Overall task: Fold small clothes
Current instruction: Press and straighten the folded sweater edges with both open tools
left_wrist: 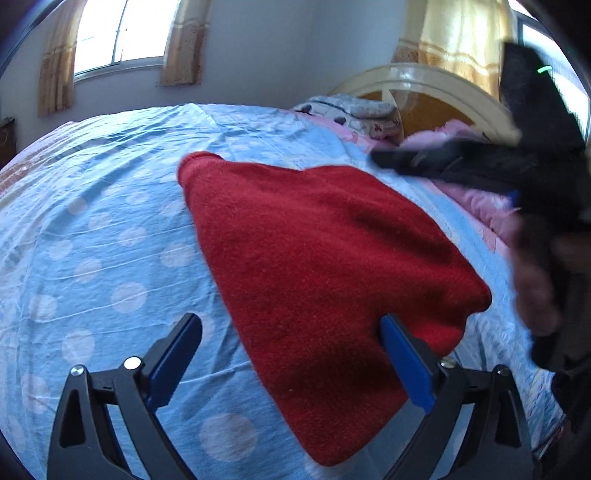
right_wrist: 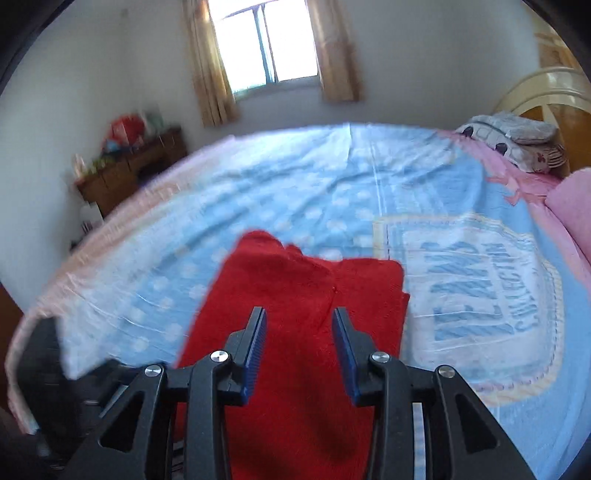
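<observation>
1. Both sets of jaws are spread, nothing pinched. The left gripper (left_wrist: 291, 338) is wide apart, with its two blue pads either side of the sweater's near part; the right gripper (right_wrist: 298, 339) has a narrower gap.
2. One red sweater (left_wrist: 325, 254) lies on the bed (left_wrist: 110, 229), folded into a compact shape, fuzzy knit facing up.
3. From the right wrist view the sweater (right_wrist: 295, 295) runs from under the fingers out toward the middle of the bed (right_wrist: 332, 177); a fold line crosses its far part, with a stepped edge on the right.
4. Left view: the right-hand pad (left_wrist: 404, 360) sits right at the sweater's edge; touching or just above, I can't tell from this angle.
5. The right gripper (left_wrist: 461, 162) shows up in the left view too, dark and blurred, above the sweater's far right side.
6. Bedding count: one blue polka-dot sheet, with a printed panel of lettering (right_wrist: 476, 288) beside the sweater on the right.
7. At the head end: one stack of pillows (left_wrist: 354, 110), grey on top, against one cream headboard (left_wrist: 424, 79).
8. Two windows (left_wrist: 122, 33) in the left view, each flanked by tan curtains (left_wrist: 184, 40); one window (right_wrist: 266, 40) in the right view.
9. One brown dresser (right_wrist: 129, 170) by the far wall, cluttered with blurry items.
</observation>
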